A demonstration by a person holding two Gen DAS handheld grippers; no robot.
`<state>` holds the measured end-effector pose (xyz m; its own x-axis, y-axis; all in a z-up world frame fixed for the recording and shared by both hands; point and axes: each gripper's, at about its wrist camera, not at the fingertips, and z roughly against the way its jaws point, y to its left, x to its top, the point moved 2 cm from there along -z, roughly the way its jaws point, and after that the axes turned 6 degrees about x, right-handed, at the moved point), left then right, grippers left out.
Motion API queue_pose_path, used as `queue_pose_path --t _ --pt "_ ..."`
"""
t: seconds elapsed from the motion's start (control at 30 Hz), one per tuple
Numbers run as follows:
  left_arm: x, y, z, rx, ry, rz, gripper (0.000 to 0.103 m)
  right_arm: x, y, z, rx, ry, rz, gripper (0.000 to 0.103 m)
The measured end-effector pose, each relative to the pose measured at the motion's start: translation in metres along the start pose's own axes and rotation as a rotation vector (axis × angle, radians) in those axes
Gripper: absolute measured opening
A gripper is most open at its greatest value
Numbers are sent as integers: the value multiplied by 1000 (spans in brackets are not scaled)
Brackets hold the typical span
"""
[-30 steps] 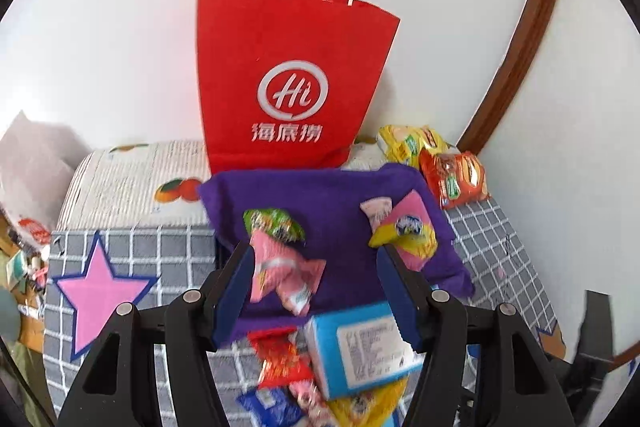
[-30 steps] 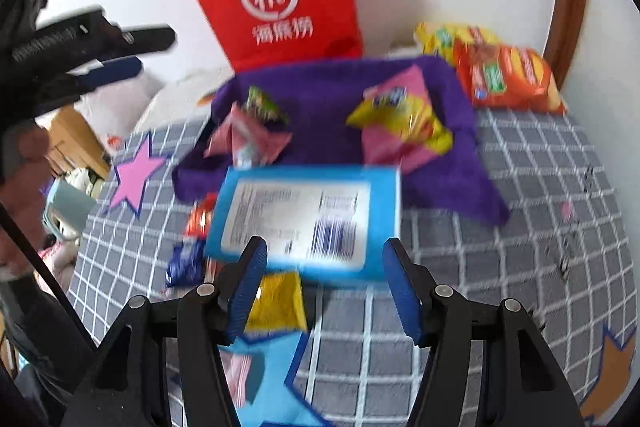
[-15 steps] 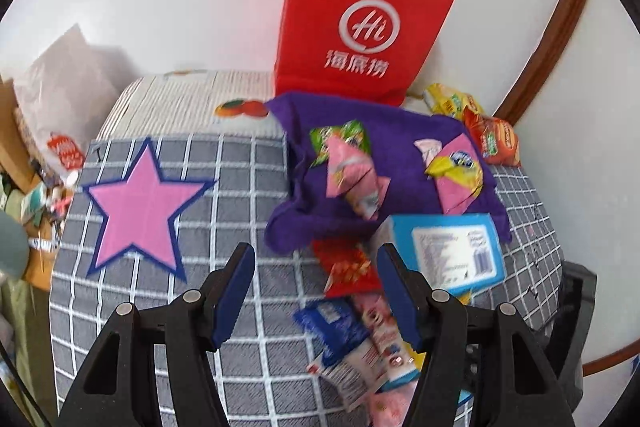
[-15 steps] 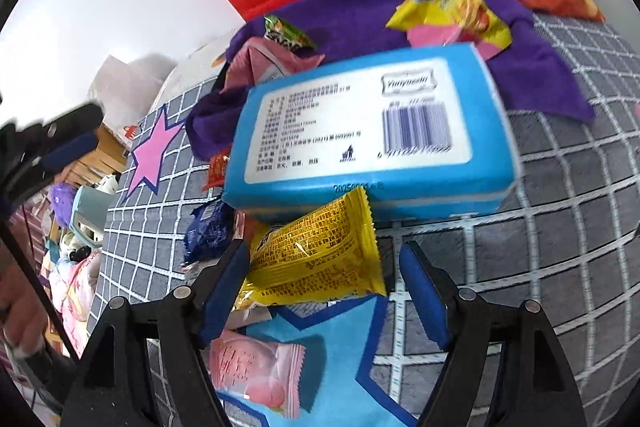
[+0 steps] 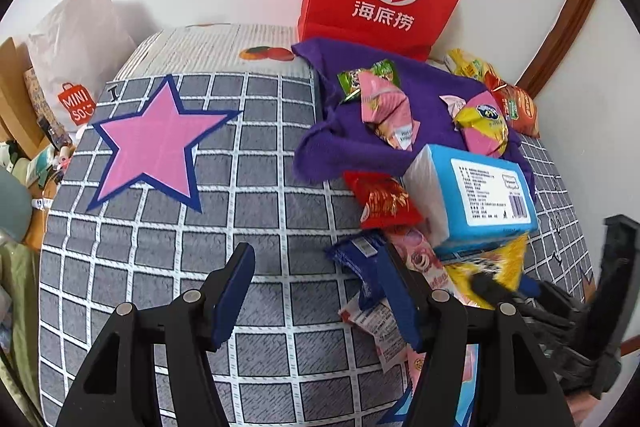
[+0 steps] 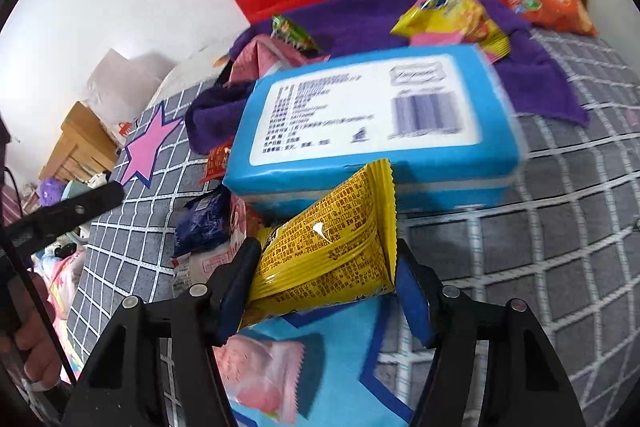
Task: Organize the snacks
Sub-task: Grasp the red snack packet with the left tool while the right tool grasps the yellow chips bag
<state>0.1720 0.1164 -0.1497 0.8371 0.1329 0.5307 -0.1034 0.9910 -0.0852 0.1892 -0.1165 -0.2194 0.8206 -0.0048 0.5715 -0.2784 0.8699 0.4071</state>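
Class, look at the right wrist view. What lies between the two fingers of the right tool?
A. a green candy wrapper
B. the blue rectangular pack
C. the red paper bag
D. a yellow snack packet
D. In the right wrist view the yellow snack packet sits between the fingers of the right tool, with both blue pads against its sides; the blue rectangular pack lies just beyond it.
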Motion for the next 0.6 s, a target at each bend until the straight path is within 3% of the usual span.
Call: queue_pose_path --t 0.2,0.23,0.27,0.33,0.47,0.6 --pt "-5 -10 -5 -13 0 -2 61 -12 -19 35 -65 -74 37 64" --pt "-4 -13 -6 -17 -2 -6 61 -14 -24 39 -92 -85 43 61" --pt "-3 -16 -7 -20 -3 -9 61 -15 -27 41 -109 -88 46 51" --pt "0 -22 -10 -32 -4 -16 61 -19 -39 44 -146 -86 46 48" --pt "9 -35 -20 -55 7 -23 61 -23 -57 35 -132 -56 17 48" --pt "18 -45 -32 -63 23 -23 61 -25 -60 31 -38 -18 -13 49"
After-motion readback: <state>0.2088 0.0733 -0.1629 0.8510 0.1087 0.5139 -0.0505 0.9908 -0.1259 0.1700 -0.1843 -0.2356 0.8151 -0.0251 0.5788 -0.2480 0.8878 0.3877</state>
